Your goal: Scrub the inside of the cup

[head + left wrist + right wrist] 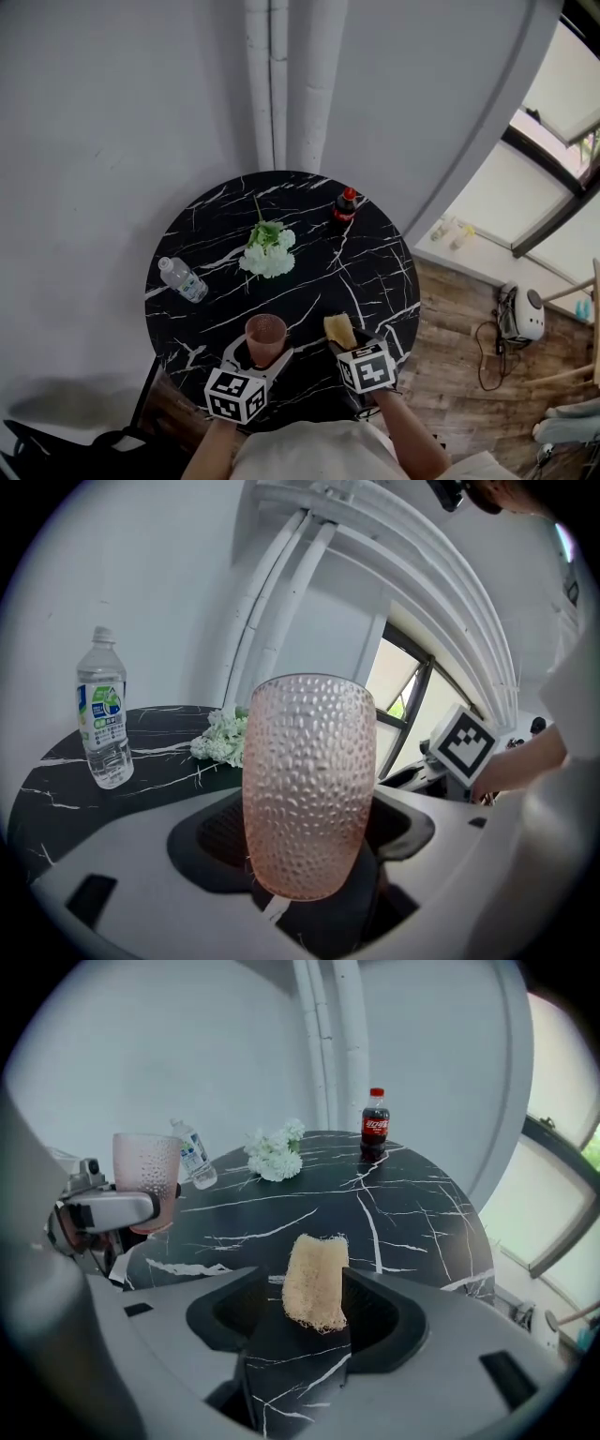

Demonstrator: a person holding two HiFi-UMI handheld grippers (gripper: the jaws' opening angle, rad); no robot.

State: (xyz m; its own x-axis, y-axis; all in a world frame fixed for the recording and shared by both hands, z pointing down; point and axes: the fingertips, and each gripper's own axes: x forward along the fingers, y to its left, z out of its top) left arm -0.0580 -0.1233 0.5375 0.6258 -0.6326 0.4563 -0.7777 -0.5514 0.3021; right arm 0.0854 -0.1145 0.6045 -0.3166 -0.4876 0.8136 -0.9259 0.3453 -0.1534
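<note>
Cup, head view: pink cup [265, 337] upright at the near edge of the black marble bench [375, 262], mouth up, gripped by the left gripper [262, 356]. The right gripper [352, 343] is just beside it, with a yellow sponge [339, 330] at its tips.
Only in head view: the open mouth of the cup, which has nothing in it.
Left gripper view: both jaws are closed on the lower wall of the dimpled cup and hold it firmly.
Only in left gripper view: the grip itself. The inside of the cup is not visible.
Right gripper view: the jaws are spread wide with the sponge standing between them. It lies against the right pad, a clear gap shows on its left, and it is not clamped.
Only in right gripper view: that gap. I cannot tell whether the sponge rests on the bench.
Step in hand: probably no scrubbing at this moment, since the sponge is loose and outside the cup.
Next move: to scrub, the right jaws would have to close on the sponge, lift it and bring it down into the mouth while the left holds the cup steady.
</note>
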